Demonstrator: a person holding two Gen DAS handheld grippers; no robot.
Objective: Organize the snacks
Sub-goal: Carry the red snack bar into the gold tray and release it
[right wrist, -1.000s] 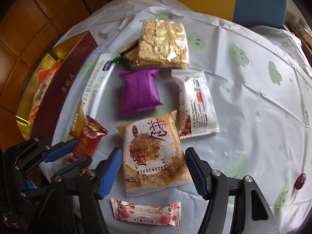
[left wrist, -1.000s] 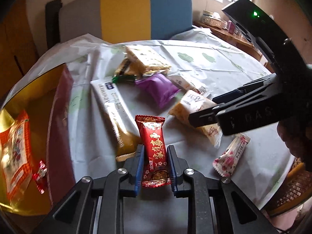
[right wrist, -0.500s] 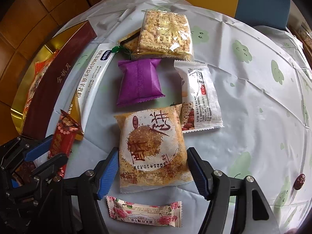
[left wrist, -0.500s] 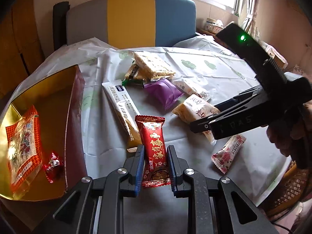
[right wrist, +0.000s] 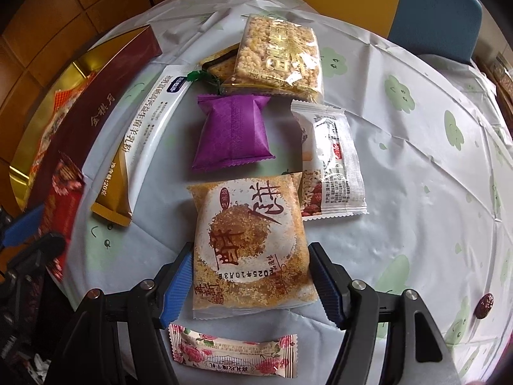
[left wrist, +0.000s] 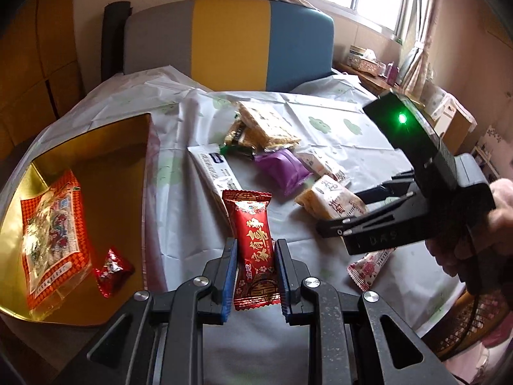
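The left gripper (left wrist: 256, 274) is clamped on a glossy red foil candy wrapper (left wrist: 253, 243) with gold characters, held up over the table's near edge. The right gripper (right wrist: 250, 284) has its blue ribbed jaws wide, not pressing, on either side of a crinkly sesame-cake packet (right wrist: 250, 243) lying flat mid-table. Beyond that sit a matte purple pouch (right wrist: 232, 133) and a clear rice-crisp bar (right wrist: 279, 57). The tablecloth (right wrist: 416, 160) is creased white plastic with pale green flowers; a gold-lined box (left wrist: 105, 166) sits at the left edge.

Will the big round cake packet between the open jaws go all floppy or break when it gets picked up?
The cake packet probably stays fairly flat, since the round cake fills it. The crumbly-looking coating suggests a hard squeeze could crack it. Its glossy wrapper may slip a little.
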